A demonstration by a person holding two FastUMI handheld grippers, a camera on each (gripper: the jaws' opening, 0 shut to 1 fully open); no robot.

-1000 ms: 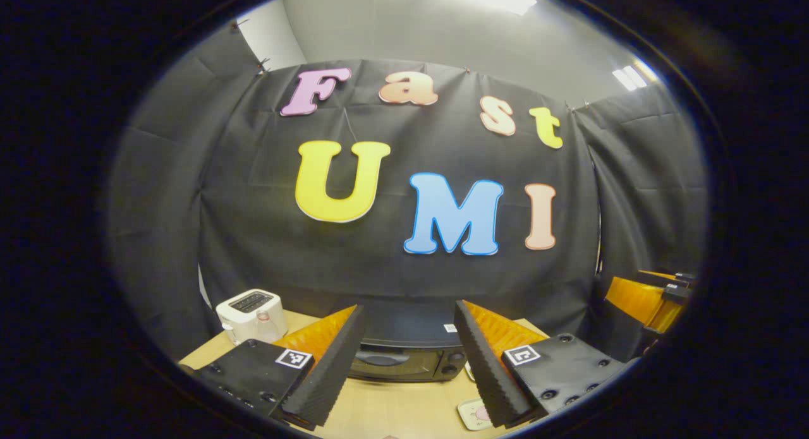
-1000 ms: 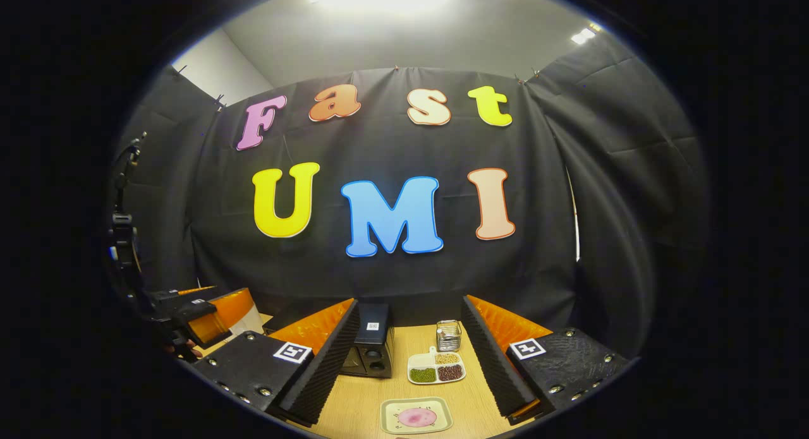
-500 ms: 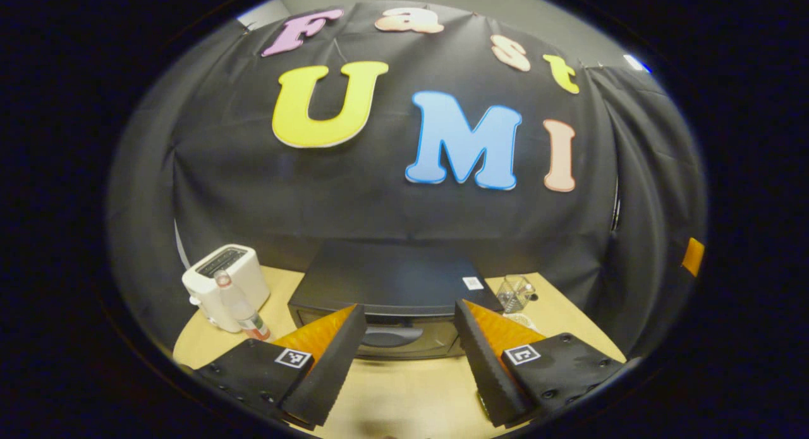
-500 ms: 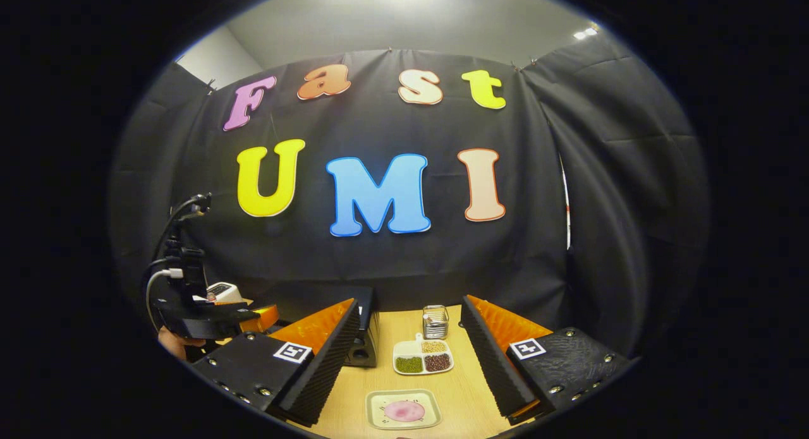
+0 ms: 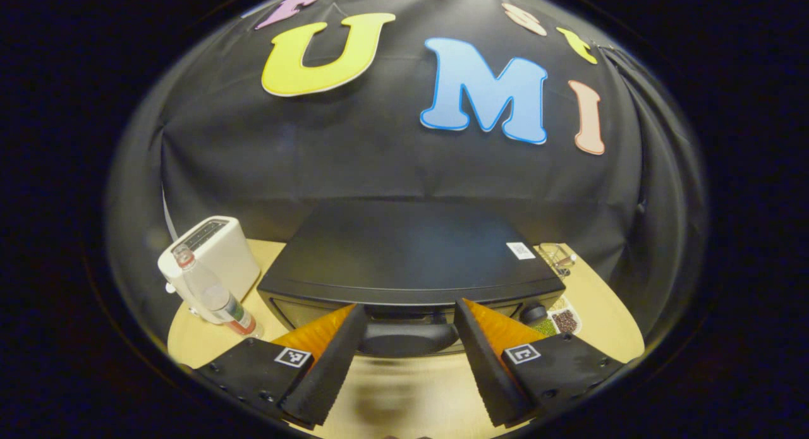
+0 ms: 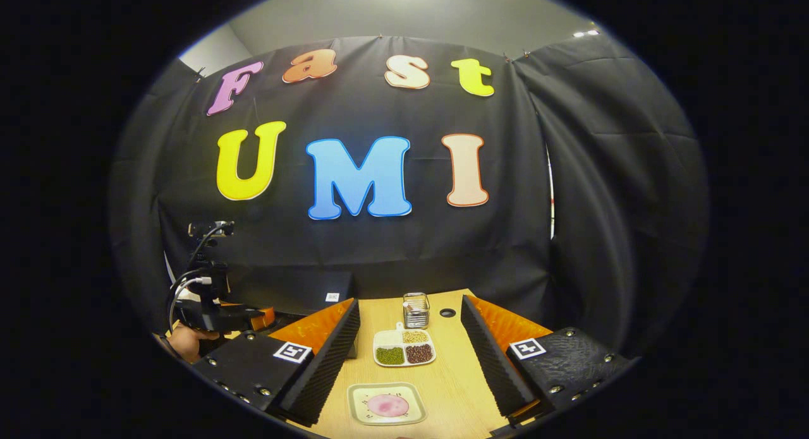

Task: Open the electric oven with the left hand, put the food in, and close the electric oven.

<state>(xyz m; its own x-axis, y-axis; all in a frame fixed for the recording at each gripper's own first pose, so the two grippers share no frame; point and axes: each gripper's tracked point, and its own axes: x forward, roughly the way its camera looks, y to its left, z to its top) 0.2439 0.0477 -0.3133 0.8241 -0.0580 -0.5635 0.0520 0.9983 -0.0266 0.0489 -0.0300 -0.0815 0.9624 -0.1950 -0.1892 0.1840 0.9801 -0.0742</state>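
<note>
Black and boxy, the electric oven (image 5: 404, 256) lay wide across the wooden table (image 5: 404, 395), its closed door handle (image 5: 407, 339) facing the left gripper (image 5: 404, 347), whose jaws stood wide. A white toaster (image 5: 212, 246) and clear bottle (image 5: 212, 294) flanked it; the right gripper (image 6: 411, 357), jaws wide too, hovered above the pink food on its pale square plate (image 6: 387, 405).

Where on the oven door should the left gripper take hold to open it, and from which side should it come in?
Take the dark bar handle at the top middle of the oven door. It runs sideways and juts out toward the camera, right between the open left gripper fingers. Come straight in from the front; the fingers probably need turning to close above and below the bar before pulling out and down.
</note>
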